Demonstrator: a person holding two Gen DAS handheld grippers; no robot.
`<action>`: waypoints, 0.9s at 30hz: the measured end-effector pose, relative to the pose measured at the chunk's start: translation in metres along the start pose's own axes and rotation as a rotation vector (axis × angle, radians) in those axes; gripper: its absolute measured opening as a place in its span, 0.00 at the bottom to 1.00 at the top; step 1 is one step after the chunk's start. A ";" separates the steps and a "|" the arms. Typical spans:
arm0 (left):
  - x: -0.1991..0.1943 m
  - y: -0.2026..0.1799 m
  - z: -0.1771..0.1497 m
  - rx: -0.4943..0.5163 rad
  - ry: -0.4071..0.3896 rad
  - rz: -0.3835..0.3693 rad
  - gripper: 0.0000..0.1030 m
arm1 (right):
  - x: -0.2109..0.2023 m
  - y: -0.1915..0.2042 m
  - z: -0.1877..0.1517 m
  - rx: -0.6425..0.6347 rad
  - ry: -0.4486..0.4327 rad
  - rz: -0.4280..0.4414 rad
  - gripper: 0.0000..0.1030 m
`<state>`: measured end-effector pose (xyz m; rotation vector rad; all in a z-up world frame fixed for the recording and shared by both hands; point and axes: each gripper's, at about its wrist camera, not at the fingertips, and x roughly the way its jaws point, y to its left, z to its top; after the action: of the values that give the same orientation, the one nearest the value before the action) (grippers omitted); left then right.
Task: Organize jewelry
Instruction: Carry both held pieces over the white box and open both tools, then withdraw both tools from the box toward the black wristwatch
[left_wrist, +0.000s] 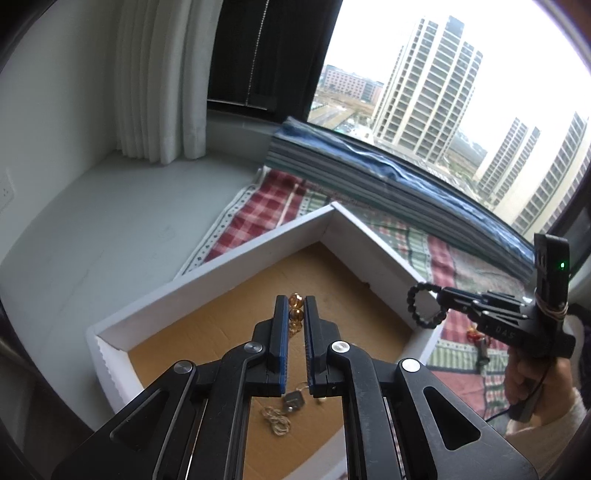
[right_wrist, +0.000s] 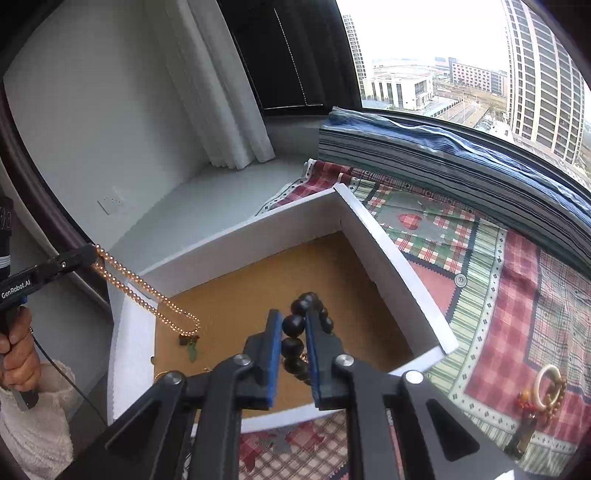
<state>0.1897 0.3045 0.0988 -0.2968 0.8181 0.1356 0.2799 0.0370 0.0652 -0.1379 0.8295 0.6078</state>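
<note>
Over the box (right_wrist: 397, 266) both grippers carry jewelry — the delivery step, I judge. The left gripper (left_wrist: 295, 314) is clamped on a necklace (right_wrist: 147, 291) of small amber beads, its pendant dangling inside the box above the brown floor. The right gripper (right_wrist: 293, 330) is clamped on a bracelet (right_wrist: 293, 325) of large matte black beads, hanging above the box's near edge. Next — lower each inside and let go without tangling.
</note>
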 end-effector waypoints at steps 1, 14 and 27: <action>0.008 0.003 -0.001 -0.003 0.009 0.011 0.05 | 0.012 0.002 0.005 -0.008 0.012 -0.008 0.13; 0.029 0.023 -0.031 -0.039 0.032 0.138 0.66 | 0.069 0.040 0.015 -0.035 0.007 0.116 0.39; -0.005 -0.104 -0.103 0.147 -0.025 0.060 0.85 | -0.047 -0.023 -0.104 -0.064 -0.087 -0.140 0.58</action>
<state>0.1388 0.1741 0.0576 -0.1321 0.8080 0.1346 0.2004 -0.0388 0.0260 -0.2250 0.7103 0.5051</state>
